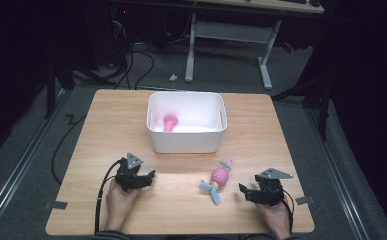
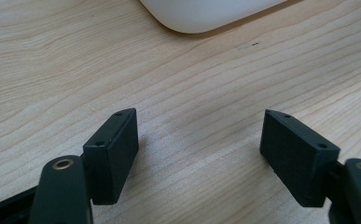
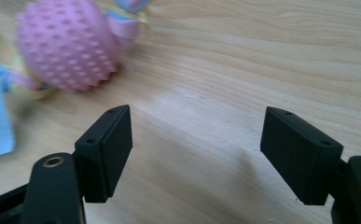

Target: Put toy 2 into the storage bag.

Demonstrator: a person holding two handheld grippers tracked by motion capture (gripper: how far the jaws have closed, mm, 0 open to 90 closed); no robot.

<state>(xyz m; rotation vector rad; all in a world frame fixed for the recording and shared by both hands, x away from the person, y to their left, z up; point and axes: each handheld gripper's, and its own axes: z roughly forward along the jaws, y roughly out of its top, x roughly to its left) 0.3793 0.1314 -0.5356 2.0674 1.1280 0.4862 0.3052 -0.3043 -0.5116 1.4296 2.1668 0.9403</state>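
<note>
On the pale wooden table [image 1: 106, 115], item one: a pink knobbly rubber ball toy with blue and yellow ribbon tails [image 1: 219, 177], lying near the front edge, right of centre, untouched. In my right gripper view it sits ahead and to the left of the jaws, clear of both. Item two: my right gripper [image 1: 246, 193], just right of the toy, jaws apart with bare wood between them. Item three: my left gripper [image 1: 149, 176], well left of the toy, jaws spread wide over bare wood, holding nothing. Item four: a white rounded plastic bin [image 1: 186, 142], beyond the toy at mid-table, containing a small pink object [image 1: 170, 122], too blurred to identify.
</note>
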